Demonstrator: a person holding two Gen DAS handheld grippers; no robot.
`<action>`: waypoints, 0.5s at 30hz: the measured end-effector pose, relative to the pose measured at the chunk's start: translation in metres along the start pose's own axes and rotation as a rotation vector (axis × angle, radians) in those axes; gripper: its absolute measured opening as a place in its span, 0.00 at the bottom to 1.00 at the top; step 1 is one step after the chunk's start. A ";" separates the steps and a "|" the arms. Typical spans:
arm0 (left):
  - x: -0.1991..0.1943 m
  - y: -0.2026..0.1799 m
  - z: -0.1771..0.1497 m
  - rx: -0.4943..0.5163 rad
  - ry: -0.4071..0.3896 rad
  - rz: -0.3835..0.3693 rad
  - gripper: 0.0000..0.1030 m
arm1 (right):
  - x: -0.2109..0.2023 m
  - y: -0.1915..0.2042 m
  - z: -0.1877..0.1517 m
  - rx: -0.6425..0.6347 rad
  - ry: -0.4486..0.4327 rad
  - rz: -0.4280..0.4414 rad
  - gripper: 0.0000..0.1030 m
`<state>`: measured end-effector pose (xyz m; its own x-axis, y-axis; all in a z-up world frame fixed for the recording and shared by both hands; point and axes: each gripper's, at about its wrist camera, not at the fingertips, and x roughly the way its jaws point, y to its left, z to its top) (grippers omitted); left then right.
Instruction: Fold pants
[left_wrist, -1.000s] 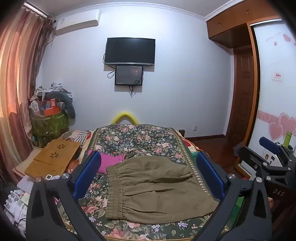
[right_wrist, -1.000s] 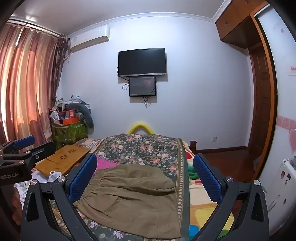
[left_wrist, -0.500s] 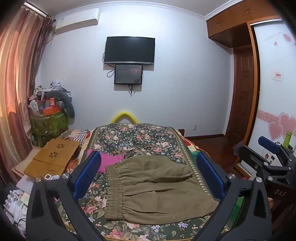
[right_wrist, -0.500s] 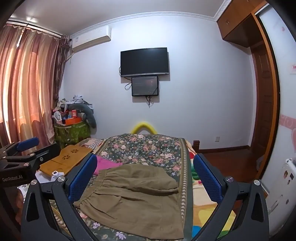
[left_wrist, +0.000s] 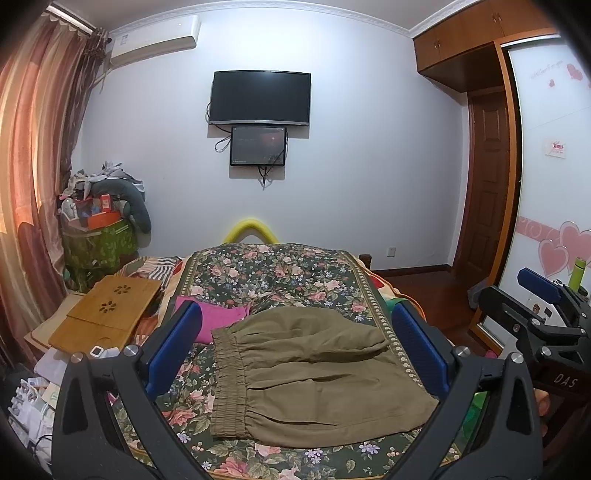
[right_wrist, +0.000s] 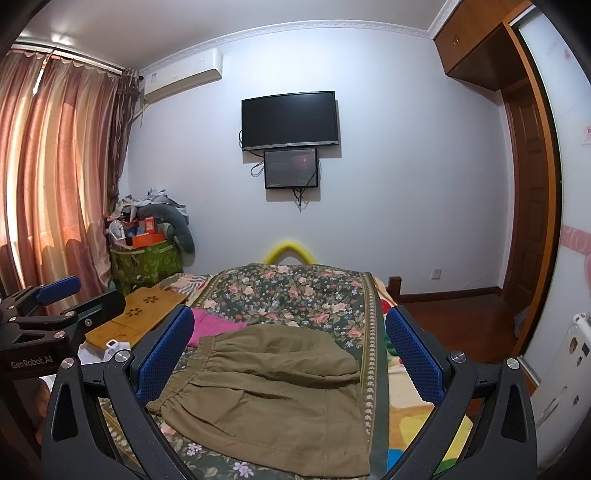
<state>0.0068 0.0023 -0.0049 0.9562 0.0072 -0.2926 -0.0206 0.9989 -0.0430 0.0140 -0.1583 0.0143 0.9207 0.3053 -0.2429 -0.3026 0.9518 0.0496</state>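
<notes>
Olive-green pants lie folded on the floral bedspread, with the elastic waistband at the left. The same pants fill the lower middle of the right wrist view. My left gripper hovers above and in front of them, open, with nothing between its blue pads. My right gripper is likewise open and empty, held over the pants. Each gripper shows at the edge of the other's view: the right gripper and the left gripper.
A pink garment lies left of the pants. A wooden lap tray rests beside the bed at the left, with a cluttered green bin behind. A colourful blanket covers the bed's right edge. A wooden door stands at the right.
Both grippers have shifted slightly, so the room and pants sit a little differently in view. The pants have not moved and both grippers stay open.
</notes>
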 end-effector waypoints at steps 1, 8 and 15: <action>0.000 0.000 0.000 -0.001 0.000 0.000 1.00 | 0.000 0.000 0.001 0.000 0.000 -0.002 1.00; 0.000 0.001 0.002 -0.002 -0.001 0.006 1.00 | 0.001 -0.001 0.000 0.011 0.004 0.003 1.00; 0.001 0.000 0.002 -0.009 -0.003 0.006 1.00 | 0.001 -0.002 0.000 0.011 0.004 0.005 1.00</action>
<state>0.0081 0.0026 -0.0028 0.9570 0.0129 -0.2899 -0.0287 0.9983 -0.0502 0.0155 -0.1601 0.0137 0.9184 0.3096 -0.2465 -0.3040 0.9507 0.0614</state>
